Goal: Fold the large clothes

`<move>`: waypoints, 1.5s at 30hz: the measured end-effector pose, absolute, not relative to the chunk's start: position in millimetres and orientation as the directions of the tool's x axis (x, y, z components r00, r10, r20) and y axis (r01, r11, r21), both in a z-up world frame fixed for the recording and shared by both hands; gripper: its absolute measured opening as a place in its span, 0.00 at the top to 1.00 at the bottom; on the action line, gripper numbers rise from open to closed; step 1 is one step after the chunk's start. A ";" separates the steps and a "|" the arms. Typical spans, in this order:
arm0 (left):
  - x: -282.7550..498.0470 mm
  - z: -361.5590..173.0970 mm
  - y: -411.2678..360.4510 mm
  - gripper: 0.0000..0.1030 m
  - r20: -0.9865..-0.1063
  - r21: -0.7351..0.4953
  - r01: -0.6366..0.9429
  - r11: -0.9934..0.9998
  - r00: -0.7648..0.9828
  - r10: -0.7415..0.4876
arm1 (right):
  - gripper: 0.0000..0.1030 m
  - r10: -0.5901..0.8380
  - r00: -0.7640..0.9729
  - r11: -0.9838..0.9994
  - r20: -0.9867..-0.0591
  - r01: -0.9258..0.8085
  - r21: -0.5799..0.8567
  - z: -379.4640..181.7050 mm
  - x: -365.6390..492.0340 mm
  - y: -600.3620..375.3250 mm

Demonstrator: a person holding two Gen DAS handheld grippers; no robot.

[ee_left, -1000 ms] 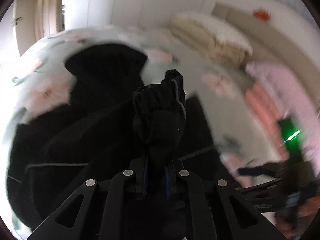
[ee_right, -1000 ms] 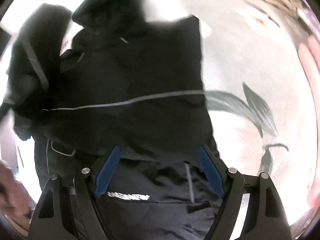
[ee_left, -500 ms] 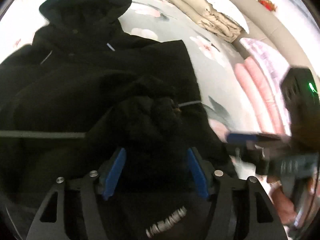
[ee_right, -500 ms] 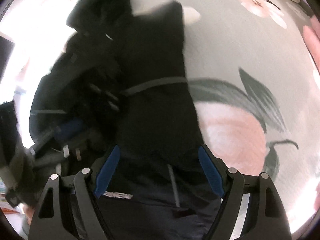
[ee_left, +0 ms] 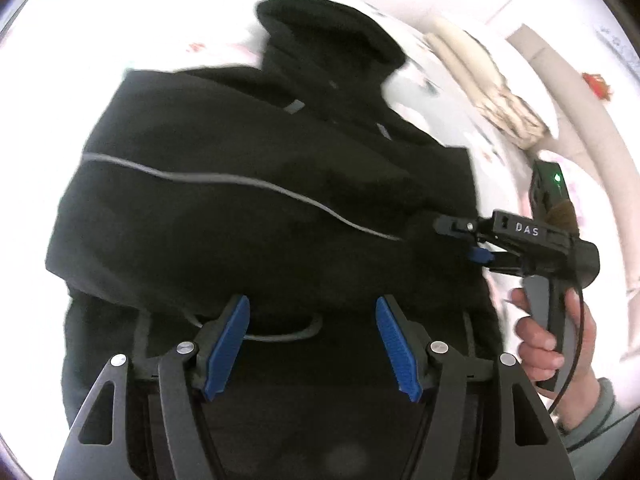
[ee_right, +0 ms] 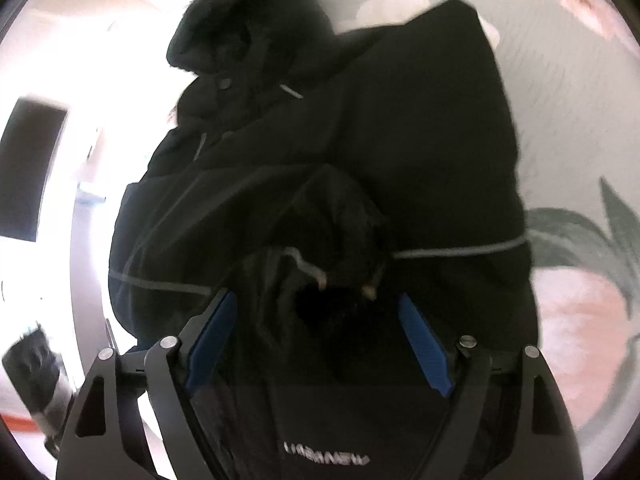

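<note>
Well, the big black coat lies spread on the flowery bedsheet, with its hood at the far end. It looks thick, puffy and soft, so it will likely bend easily but feel a bit heavy and floppy. Its smooth cloth may slip. A good place to grab is probably a thick edge, like the hem or a sleeve end, not the flat middle.

Next comes the right gripper. Its jaws have just been closing a little, but they stand apart. A bunched sleeve cuff sits just past them, and the pads are not squeezing it.

Last, the left gripper hangs over the near part of the coat. Its jaws are spread wide and pinch nothing. A small cord loop lies between them.
</note>
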State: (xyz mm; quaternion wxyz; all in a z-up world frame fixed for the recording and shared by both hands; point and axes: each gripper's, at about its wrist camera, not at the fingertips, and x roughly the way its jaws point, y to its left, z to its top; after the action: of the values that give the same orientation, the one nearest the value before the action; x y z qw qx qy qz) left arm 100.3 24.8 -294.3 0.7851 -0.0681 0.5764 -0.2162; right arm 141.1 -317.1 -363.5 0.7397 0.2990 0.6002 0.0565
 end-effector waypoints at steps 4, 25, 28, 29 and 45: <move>122.2 -279.2 41.9 0.34 -0.870 -0.306 0.235 0.922 0.325 -0.371 | 0.65 0.405 0.309 0.836 -0.860 0.257 0.486 -349.9 146.7 -313.3; 189.1 -298.4 41.5 0.30 -0.926 -0.082 0.274 0.958 0.335 -0.175 | 0.49 0.174 0.247 0.939 -0.953 0.251 0.236 -341.8 123.4 -362.2; 194.4 -276.4 41.6 0.30 -0.902 -0.097 0.288 0.953 0.378 -0.206 | 0.43 0.108 0.319 0.960 -0.942 0.214 0.182 -297.1 121.5 -357.2; 199.3 -274.5 39.4 0.30 -0.897 -0.110 0.292 0.950 0.382 -0.221 | 0.43 0.117 0.358 0.961 -0.927 0.196 0.196 -281.3 125.1 -350.2; 218.3 -330.1 28.0 0.29 -0.948 -0.037 0.324 0.945 0.288 -0.136 | 0.63 0.032 0.135 0.990 -0.990 0.133 0.050 -377.0 188.6 -303.1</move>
State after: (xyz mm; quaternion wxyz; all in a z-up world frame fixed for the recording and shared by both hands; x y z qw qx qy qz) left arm 218.3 28.0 -330.1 0.7985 0.0810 0.5788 -0.1441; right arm 188.6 -303.1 -377.0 0.7506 0.0631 0.6569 -0.0336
